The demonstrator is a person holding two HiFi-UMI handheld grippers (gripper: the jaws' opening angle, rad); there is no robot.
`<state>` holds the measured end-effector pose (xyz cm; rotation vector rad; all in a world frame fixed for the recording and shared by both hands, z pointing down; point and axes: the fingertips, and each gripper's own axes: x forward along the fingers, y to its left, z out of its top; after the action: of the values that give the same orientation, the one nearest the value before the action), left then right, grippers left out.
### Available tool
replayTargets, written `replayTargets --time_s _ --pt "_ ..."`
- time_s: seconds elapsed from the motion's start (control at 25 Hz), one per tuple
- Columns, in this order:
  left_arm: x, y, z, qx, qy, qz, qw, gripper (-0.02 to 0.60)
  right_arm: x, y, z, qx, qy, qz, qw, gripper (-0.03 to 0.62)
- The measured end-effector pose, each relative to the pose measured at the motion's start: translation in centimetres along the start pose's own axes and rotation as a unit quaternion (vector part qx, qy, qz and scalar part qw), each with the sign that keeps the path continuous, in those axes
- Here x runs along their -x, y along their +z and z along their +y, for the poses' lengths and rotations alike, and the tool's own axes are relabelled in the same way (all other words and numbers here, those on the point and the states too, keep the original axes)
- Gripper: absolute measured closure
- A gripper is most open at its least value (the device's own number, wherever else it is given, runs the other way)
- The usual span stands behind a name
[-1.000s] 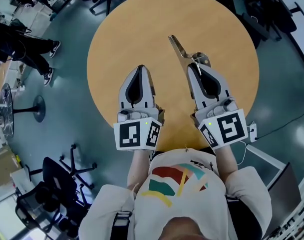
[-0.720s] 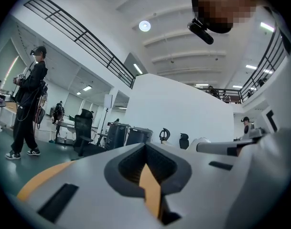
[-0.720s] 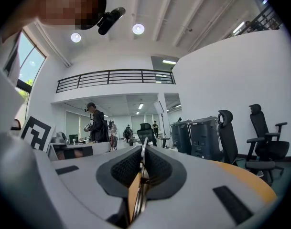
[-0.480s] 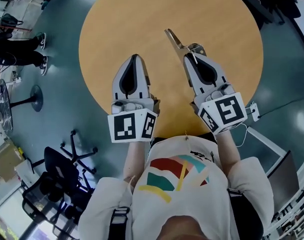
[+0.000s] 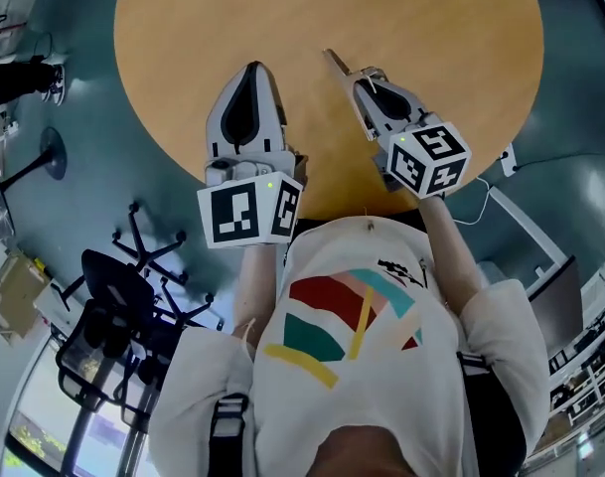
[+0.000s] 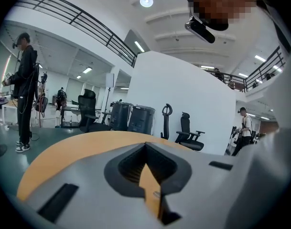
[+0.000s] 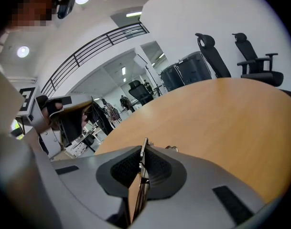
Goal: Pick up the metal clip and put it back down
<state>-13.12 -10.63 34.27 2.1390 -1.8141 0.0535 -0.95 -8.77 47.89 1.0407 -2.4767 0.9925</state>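
The metal clip (image 5: 340, 66) is a thin silver strip that sticks out ahead of my right gripper (image 5: 361, 78), which is shut on its near end. In the right gripper view the clip (image 7: 144, 152) shows edge-on, pinched between the right gripper's (image 7: 144, 146) grey pads. It hangs over the round wooden table (image 5: 431, 28) and seems to be off the surface. My left gripper (image 5: 250, 69) rests to its left over the table, jaws shut with nothing held. The left gripper view shows the left gripper's (image 6: 146, 145) jaws meeting at the tip.
The table's near edge (image 5: 332, 207) runs just under both grippers. Black office chairs (image 5: 118, 311) stand on the floor at the lower left, and a cable (image 5: 486, 192) lies on the right. A person (image 6: 25, 85) stands far off to the left, with more chairs (image 6: 188, 132) beyond the table.
My right gripper has risen and tipped upward with the clip still in it. The head view has shifted, so both grippers now sit nearer the table's near edge.
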Motion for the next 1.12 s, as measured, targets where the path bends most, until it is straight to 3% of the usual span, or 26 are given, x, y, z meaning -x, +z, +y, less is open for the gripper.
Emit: replayTargets --time_s 0.12,0.4,0.64,0.8,1.04,1.12 --pt "-0.7 -0.4 0.2 -0.003 -0.004 0.005 1.0000 0.538 -0.5 -1.8 -0.8 -0.006 -0.007 0.019 1.000 0.562" --pt "-1.7 -0.6 0.7 -0.001 -0.005 0.005 1.0000 0.538 -1.2 -4.8 -2.1 0.047 -0.030 0.059 0.997 0.562" --pt "-1.3 -0.9 0.2 -0.002 -0.008 0.012 0.9999 0.538 -1.0 -5.2 -2.3 0.067 -0.038 0.057 0.995 0.560" --pt "-1.4 -0.9 0.3 -0.003 -0.009 0.014 0.9998 0.538 -1.4 -4.7 -1.9 0.116 -0.056 0.051 0.990 0.559" --pt "-1.7 -1.4 0.0 -0.008 -0.006 0.017 0.9998 0.538 -2.0 -5.2 -2.5 0.171 -0.071 0.070 0.980 0.427" --pt "-1.5 -1.3 -0.2 -0.009 -0.005 0.016 0.9998 0.538 -1.8 -5.8 -3.2 0.177 -0.080 0.086 0.977 0.421"
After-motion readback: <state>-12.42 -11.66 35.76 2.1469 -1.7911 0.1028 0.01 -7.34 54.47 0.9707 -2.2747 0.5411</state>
